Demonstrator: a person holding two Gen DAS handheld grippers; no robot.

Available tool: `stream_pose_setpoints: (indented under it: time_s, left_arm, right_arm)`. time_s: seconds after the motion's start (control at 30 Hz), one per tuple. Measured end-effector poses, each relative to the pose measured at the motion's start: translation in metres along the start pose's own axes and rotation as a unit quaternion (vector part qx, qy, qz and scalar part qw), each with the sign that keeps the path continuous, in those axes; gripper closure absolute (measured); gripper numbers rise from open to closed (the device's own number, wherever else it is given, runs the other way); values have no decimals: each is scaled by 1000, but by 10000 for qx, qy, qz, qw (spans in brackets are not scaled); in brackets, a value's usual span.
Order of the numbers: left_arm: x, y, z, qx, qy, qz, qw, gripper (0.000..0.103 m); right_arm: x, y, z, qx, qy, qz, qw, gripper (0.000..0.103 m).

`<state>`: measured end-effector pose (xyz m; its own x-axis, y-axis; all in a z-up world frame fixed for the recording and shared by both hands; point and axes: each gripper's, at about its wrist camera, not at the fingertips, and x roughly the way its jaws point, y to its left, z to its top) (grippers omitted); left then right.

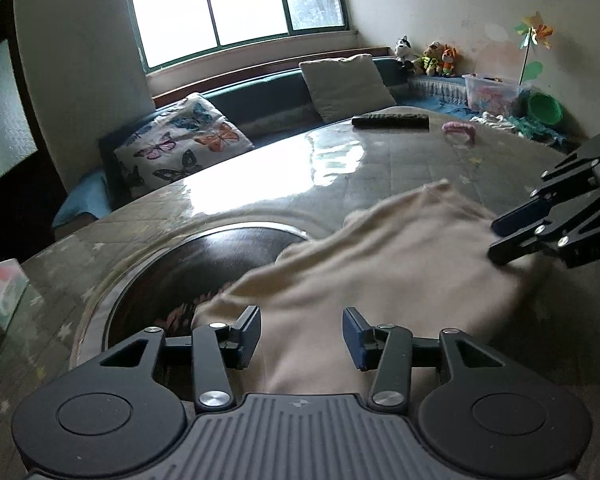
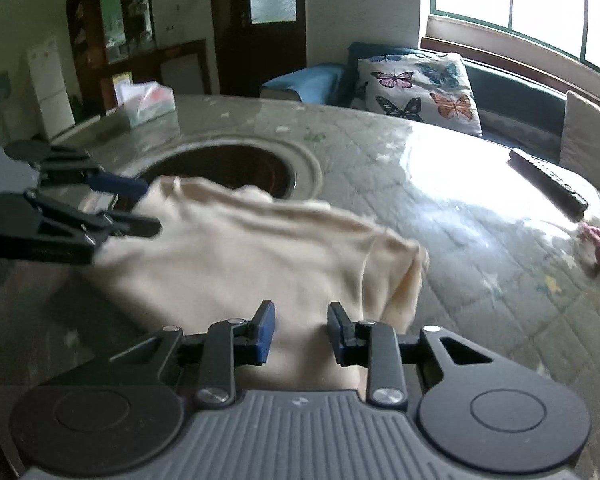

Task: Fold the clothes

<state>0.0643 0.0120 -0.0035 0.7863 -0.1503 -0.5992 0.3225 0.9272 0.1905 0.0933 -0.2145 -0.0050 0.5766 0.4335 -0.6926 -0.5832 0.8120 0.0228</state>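
Cream garment (image 1: 380, 264) draped over table (image 1: 260, 172); left gripper (image 1: 302, 338) jaws apart, gripping nothing; right gripper (image 2: 302, 332) likewise parted, cloth between. Best: pinch corners evenly, fold square.

The cream garment (image 1: 380, 256) is motion-blurred, so its folds and hems cannot be read. Its near edge is hidden beneath the left gripper (image 1: 300, 338) and, in the other view, beneath the right gripper (image 2: 300, 332); whether the pads press the cloth cannot be told. The garment partly covers the dark round recess (image 2: 220, 168). The tissue box (image 1: 0, 292) is cut off by the picture's edge.
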Motion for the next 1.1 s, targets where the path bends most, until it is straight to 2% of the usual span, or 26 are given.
stream_pose_setpoints:
  time_s: [0.23, 0.37, 0.53, 0.77, 0.97, 1.1]
  left_arm:
    - [-7, 7, -21, -260, 117, 18, 9996, 55]
    - [-11, 22, -14, -498, 100, 46, 9987, 55]
    - [-5, 43, -8, -951, 112, 171, 9953, 55]
    - [16, 58, -20, -1175, 508, 574, 9901, 54]
    - [7, 64, -10, -1303, 236, 530, 9898, 54]
    - [19, 65, 0, -1300, 203, 587, 9896, 52]
  right_arm:
    - [-14, 5, -20, -162, 49, -144, 9998, 73]
    - [-19, 2, -14, -184, 142, -59, 9997, 73]
    - [-20, 1, 2, -101, -96, 14, 9999, 73]
    - [-2, 16, 13, -235, -106, 218, 9994, 72]
    - [4, 4, 22, -140, -210, 51, 9997, 67]
    - [17, -13, 31, 167, -296, -101, 9994, 67]
